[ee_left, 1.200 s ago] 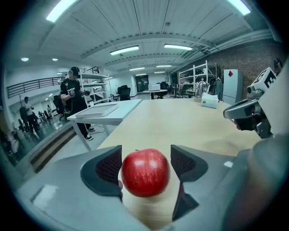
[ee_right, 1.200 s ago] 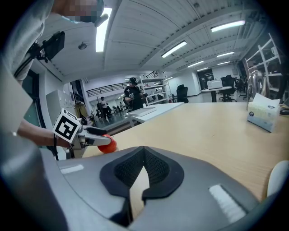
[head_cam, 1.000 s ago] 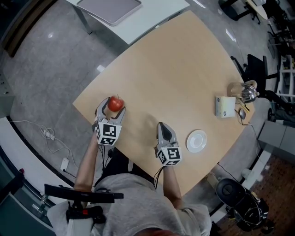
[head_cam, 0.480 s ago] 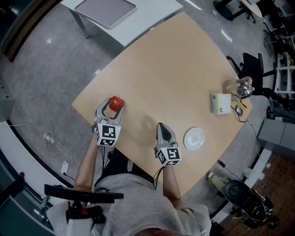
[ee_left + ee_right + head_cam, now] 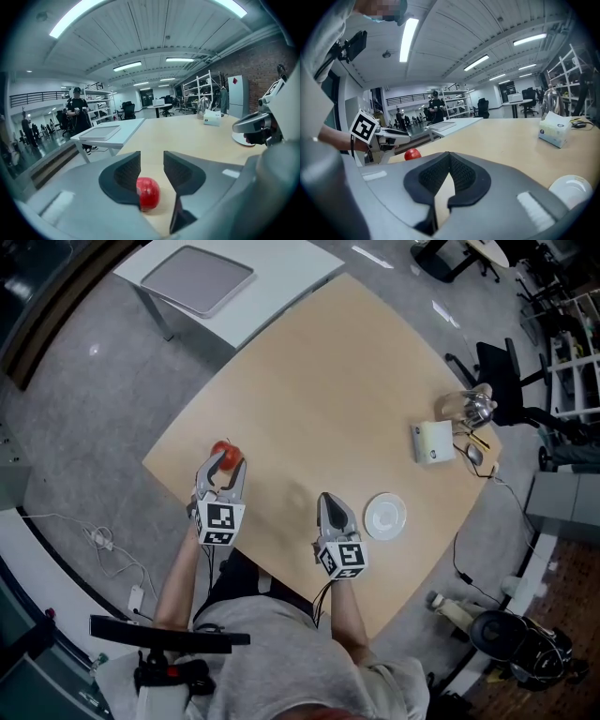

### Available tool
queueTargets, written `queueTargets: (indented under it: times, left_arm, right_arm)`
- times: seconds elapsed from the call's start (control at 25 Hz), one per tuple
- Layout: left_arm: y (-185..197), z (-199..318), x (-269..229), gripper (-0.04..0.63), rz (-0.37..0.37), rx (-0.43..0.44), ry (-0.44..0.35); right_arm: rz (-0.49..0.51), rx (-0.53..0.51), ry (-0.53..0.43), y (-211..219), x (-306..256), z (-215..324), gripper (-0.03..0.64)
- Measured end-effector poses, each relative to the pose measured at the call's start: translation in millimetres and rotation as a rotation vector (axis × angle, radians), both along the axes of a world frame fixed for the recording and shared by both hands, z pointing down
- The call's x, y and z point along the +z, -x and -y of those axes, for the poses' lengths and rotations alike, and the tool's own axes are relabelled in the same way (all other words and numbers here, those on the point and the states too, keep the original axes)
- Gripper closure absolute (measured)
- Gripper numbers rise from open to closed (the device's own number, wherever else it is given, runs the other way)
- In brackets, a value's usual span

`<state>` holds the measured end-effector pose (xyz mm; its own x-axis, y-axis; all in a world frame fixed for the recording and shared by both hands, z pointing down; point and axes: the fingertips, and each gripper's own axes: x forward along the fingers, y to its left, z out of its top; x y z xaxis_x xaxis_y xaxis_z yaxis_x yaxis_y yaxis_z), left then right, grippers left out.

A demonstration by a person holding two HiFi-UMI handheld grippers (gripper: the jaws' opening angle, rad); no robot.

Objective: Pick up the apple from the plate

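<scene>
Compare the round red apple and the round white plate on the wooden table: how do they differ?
The round red apple is a glossy ball; the round white plate is flat and shallow. The apple lies on bare wood near the table's left edge, off the plate; the plate sits empty, further to the right. Both rest on the light wooden table.

The left gripper's [image 5: 151, 161] jaws stood apart and were closing. The red apple [image 5: 149, 193] rested on the table [image 5: 187, 133] near its near edge, low between the jaws, partly behind the left one, clear of the right.
</scene>
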<state>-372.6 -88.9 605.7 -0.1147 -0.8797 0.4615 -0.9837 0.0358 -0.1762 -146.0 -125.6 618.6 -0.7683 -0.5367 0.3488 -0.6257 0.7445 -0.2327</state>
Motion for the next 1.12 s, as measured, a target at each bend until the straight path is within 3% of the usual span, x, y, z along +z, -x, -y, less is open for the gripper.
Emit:
queueTargets:
  times: [0.76,1.12]
  left_arm:
    - [-85.6,1.3,-53.8,0.505,0.048,0.067,-0.067]
    - [-131.2,6.3,-66.6,0.515,0.004,0.099,-0.09]
  right_arm:
    - [0.041,0.101,-0.074,-89.8,-42.2,-11.5,0.611]
    - [0.031,0.156,-0.094,-139.5,-53.0,-12.5,0.611]
